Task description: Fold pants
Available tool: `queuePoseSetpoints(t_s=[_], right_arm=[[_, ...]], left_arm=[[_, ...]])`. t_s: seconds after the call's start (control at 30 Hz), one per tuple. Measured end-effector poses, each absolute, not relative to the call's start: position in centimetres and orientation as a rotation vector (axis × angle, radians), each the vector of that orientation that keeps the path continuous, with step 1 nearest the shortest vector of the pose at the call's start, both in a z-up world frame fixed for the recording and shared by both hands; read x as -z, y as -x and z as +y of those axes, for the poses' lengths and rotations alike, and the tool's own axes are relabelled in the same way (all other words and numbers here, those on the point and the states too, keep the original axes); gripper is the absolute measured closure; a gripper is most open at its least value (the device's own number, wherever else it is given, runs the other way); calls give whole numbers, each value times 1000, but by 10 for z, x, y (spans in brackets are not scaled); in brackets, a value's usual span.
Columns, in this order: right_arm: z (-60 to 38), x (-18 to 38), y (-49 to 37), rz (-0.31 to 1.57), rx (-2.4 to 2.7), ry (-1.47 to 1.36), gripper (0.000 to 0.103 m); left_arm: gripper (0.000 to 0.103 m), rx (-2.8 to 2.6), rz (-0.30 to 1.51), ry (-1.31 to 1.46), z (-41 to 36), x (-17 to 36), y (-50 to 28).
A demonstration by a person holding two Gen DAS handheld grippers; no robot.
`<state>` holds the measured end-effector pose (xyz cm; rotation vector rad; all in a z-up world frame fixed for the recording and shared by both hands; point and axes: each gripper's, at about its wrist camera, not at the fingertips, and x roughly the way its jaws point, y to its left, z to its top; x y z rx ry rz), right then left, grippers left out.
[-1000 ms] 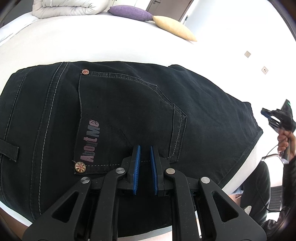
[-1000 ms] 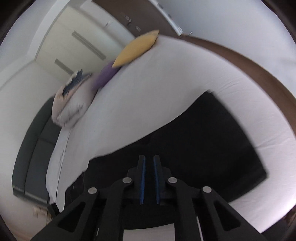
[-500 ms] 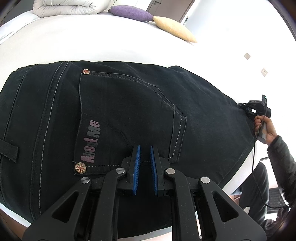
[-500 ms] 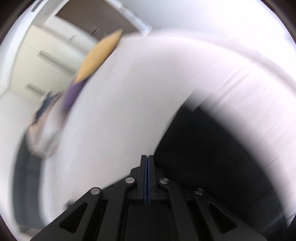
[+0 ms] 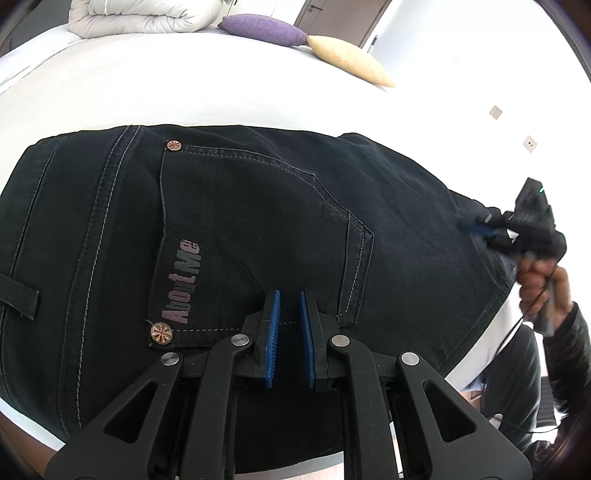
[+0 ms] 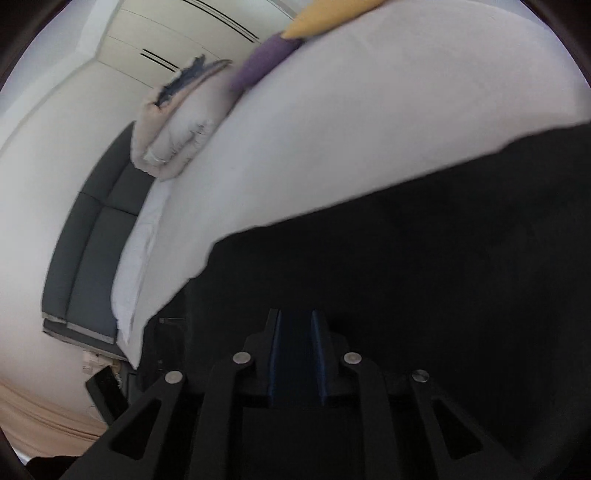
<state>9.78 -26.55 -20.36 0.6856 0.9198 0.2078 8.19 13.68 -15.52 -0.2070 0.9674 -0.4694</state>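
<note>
The black denim pants [image 5: 258, 229] lie flat on the white bed [image 5: 184, 88], folded into a broad dark band whose long axis runs left to right across the left wrist view. The waist end with a belt loop is at the left, and the far end is at the right, by the bed's near edge. The back side faces up: a stitched back pocket with pale "AboutMe" lettering [image 5: 183, 280] running along its left edge, a copper rivet at its upper corner and a round patterned button [image 5: 161, 332] at its lower one. The left gripper [image 5: 290, 325] hangs over the near edge of the pants, pointing steeply down at the pocket's lower seam; its blue-padded fingers [image 5: 272, 332] stand a narrow gap apart with nothing between them. At the right end, a hand [image 5: 539, 280] in a dark sleeve holds the right gripper [image 5: 480, 229], whose blue tips reach onto the far corner of the pants. In its own view the right gripper [image 6: 295, 350] is angled down over the dark cloth [image 6: 406, 280], its fingers [image 6: 275, 354] having just parted a little and now a small gap apart; whether any cloth sits between them cannot be told. Beyond the pants lie a purple cushion [image 5: 264, 29], a yellow cushion [image 5: 347, 59] and a rolled white duvet [image 5: 144, 16] at the bed's far side.
</note>
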Motion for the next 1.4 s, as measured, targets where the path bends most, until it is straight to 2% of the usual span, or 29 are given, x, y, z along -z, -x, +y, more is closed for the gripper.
queuePoseSetpoints(t_s=[0.03,0.3,0.43,0.47,0.5,0.63,0.73,0.9,1.03,1.13,1.23,1.27,1.4], right_arm=[[-283,214,-90,907,-184,-717,103],[-442,213,33,641,218,-958,103],[-465,194,86,540,373,-984,103],[-458,184,94,531,401,-943,94],[-445,172,96,518,385,-902,93],[-370,148,65,553,50,-851,93],[-287,165,16,660,-233,-893,93],[-194,181,-45,841,-375,-806,92],[-226,204,-77,928,-306,-896,83],[-260,219,-85,908,-258,-965,93],[-319,219,-76,813,-165,-1024,96],[-340,222,-70,777,-133,-1055,103],[-420,221,-22,603,48,-1096,103]], left_arm=[[92,469,967,207,137,155,-82],[92,464,957,200,137,152,-80],[92,429,933,194,140,147,-75],[92,406,917,189,142,143,-73],[92,389,900,182,142,139,-70],[92,378,810,207,126,113,-58],[92,470,797,184,81,99,-68],[92,600,922,36,-8,103,-120],[92,636,1013,-1,-44,122,-173],[92,622,1049,-7,-50,137,-202],[92,667,1024,78,-32,142,-211],[92,670,1007,99,-23,144,-210],[92,640,978,211,32,150,-205]])
